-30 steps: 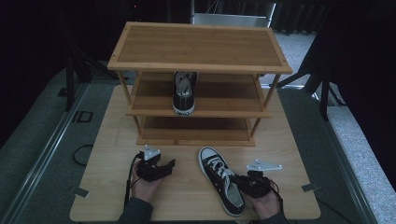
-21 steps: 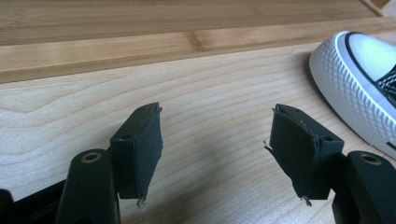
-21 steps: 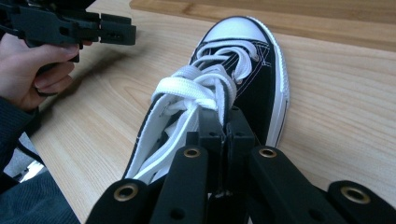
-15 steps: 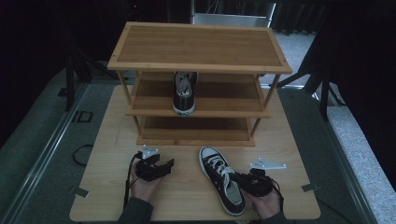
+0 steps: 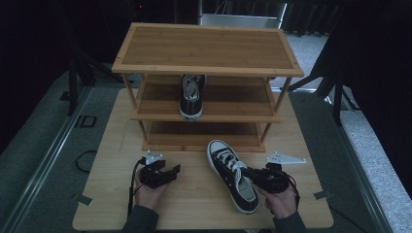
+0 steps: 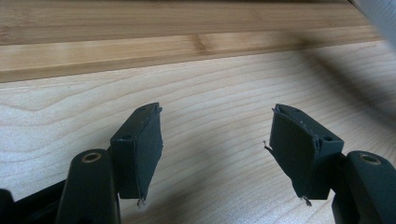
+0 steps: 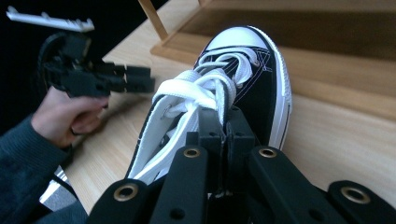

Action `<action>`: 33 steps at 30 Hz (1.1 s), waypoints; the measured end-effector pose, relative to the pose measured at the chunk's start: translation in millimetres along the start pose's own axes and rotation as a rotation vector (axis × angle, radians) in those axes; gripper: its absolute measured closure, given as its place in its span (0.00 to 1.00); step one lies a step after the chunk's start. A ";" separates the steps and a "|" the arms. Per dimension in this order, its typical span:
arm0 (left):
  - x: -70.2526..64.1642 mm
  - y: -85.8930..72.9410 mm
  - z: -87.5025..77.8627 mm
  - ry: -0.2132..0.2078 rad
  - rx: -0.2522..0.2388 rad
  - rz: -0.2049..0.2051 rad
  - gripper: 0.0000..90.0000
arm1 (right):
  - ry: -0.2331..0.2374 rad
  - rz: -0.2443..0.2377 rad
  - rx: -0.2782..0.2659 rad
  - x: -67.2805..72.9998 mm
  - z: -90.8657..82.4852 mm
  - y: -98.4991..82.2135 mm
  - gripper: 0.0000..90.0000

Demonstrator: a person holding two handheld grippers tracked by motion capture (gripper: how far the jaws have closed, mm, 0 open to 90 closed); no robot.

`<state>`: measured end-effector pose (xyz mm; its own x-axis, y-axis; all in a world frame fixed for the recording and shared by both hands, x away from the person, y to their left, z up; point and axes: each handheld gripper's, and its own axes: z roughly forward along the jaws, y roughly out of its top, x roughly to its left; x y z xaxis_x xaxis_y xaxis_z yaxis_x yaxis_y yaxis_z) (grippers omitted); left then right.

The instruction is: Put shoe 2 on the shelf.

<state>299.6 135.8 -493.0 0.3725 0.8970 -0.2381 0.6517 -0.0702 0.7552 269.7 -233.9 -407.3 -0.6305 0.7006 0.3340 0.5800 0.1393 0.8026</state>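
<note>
A black sneaker (image 5: 232,174) with white laces and a white toe cap lies on the wooden table (image 5: 116,145), toe toward the rack. My right gripper (image 5: 253,174) is shut on its side wall by the laces; in the right gripper view the sneaker (image 7: 254,79) runs away from the gripper (image 7: 226,135), whose jaws are pinched together on the sneaker's edge. My left gripper (image 5: 172,170) rests open at the table's left front with nothing between its fingers, and only bare tabletop lies below the gripper (image 6: 217,140) in its own view. That gripper (image 7: 140,77) also appears in the right gripper view, in a hand.
A three-tier bamboo shoe rack (image 5: 209,48) stands at the back of the table. A second black sneaker (image 5: 191,97) sits on its middle shelf, toe forward. The rack's bottom shelf (image 5: 204,132) is bare. Dark floor and metal stands surround the table.
My right gripper has risen a little with the sneaker in it, and the shoe has shifted slightly toward the rack. The left gripper has stayed put.
</note>
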 end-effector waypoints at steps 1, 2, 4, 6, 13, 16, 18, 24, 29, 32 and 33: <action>-0.3 -0.4 0.4 -0.001 0.001 -0.004 0.38 | 0.003 0.002 -0.005 0.3 -1.7 3.3 0.98; -0.2 -0.5 0.8 -0.001 0.003 -0.004 0.38 | 0.005 0.000 -0.010 0.4 -3.1 6.5 0.98; -0.5 -0.7 1.3 0.003 0.005 -0.004 0.38 | 0.014 -0.004 -0.018 0.6 -7.1 15.5 0.98; -0.5 -0.9 1.4 0.004 0.005 -0.004 0.38 | 0.015 -0.007 -0.020 0.7 -8.2 18.3 0.98; -0.2 -1.4 2.9 0.007 0.013 -0.006 0.39 | 0.030 -0.023 -0.031 5.3 -14.5 32.7 0.98; -0.2 -1.8 3.0 0.009 0.016 -0.009 0.39 | 0.043 -0.030 -0.041 8.2 -18.6 38.5 0.98; 0.0 -2.2 3.9 0.008 0.019 -0.012 0.39 | 0.047 -0.029 -0.044 8.6 -20.4 40.3 0.98; 0.2 -2.3 4.3 0.009 0.023 -0.014 0.40 | 0.062 -0.033 -0.057 12.2 -29.3 48.6 0.98; 0.1 -2.4 4.8 0.010 0.020 -0.016 0.40 | 0.072 -0.043 -0.064 17.8 -39.3 55.0 0.98; 0.1 -2.5 4.8 0.009 0.023 -0.015 0.40 | 0.081 -0.049 -0.074 22.3 -46.7 59.2 0.98; -0.1 -2.6 4.9 0.010 0.023 -0.016 0.40 | 0.084 -0.051 -0.080 23.7 -49.2 60.9 0.98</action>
<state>301.2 133.8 -498.0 0.3557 0.9022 -0.2440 0.6722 -0.0657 0.7374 264.7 -243.2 -326.2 -0.7011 0.6325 0.3291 0.5050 0.1147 0.8554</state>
